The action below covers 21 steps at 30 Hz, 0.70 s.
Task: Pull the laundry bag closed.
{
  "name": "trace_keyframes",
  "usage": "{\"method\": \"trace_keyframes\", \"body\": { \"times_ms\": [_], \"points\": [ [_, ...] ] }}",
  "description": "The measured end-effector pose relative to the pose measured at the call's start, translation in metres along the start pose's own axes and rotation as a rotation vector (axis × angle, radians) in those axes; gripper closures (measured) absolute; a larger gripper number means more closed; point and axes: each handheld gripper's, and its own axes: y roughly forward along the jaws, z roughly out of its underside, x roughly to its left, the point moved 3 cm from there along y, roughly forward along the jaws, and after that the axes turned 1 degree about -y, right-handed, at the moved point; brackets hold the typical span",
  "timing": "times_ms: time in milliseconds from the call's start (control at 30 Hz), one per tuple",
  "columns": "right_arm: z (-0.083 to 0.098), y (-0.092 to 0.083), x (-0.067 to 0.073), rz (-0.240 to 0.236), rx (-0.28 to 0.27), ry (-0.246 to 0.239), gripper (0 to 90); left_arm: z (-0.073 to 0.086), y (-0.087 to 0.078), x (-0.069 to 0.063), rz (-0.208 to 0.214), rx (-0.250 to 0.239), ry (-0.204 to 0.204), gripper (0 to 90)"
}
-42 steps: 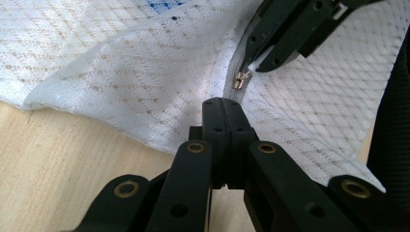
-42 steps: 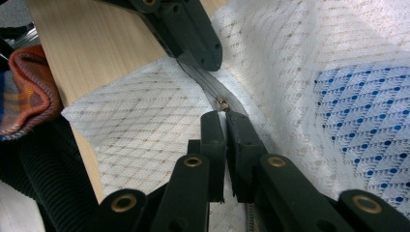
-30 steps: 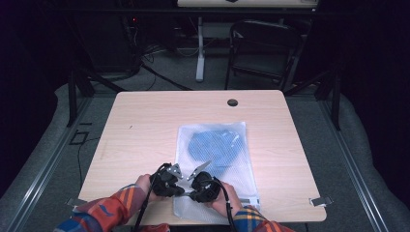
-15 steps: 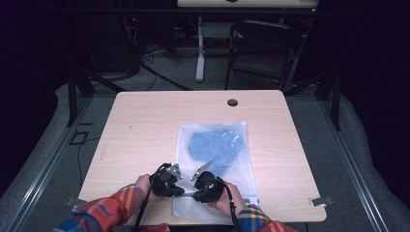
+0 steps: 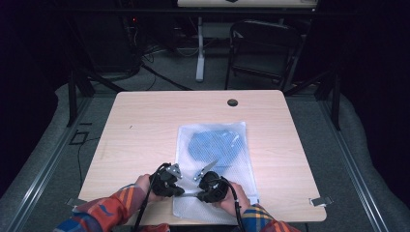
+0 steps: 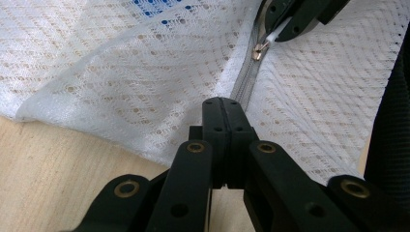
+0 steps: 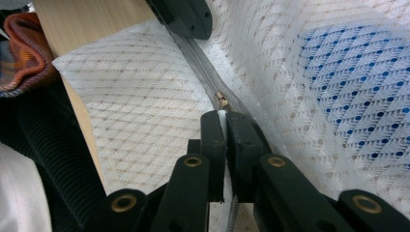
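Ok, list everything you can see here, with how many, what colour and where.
Table: one, light wood, centre of the high view.
Mesh bag: one, white, flat on the table's near right part.
Blue item: one, blue, inside the mesh bag, far half.
Zipper: one, grey, along the bag's near end.
Zipper pull: one, metal with a white tab, at the right claw's tips.
Grommet: one, black, table's far edge.
Chair: one, black, on the floor beyond the table.
Sleeves: two, orange plaid, bottom edge.
Left claw: one, black, shut on the bag by the zipper.
Right claw: one, black, shut on the pull's tab.
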Motion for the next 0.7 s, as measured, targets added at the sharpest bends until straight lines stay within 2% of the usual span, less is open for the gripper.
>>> {"method": "trace_keyframes", "body": {
  "times_ms": [700],
  "points": [
    [0.0089,-0.0084,-0.006,0.011,0.013,0.011,86.9,0.0001,0.0002,0.0003,0.001,-0.002,-0.001,90.0]
  ]
}}
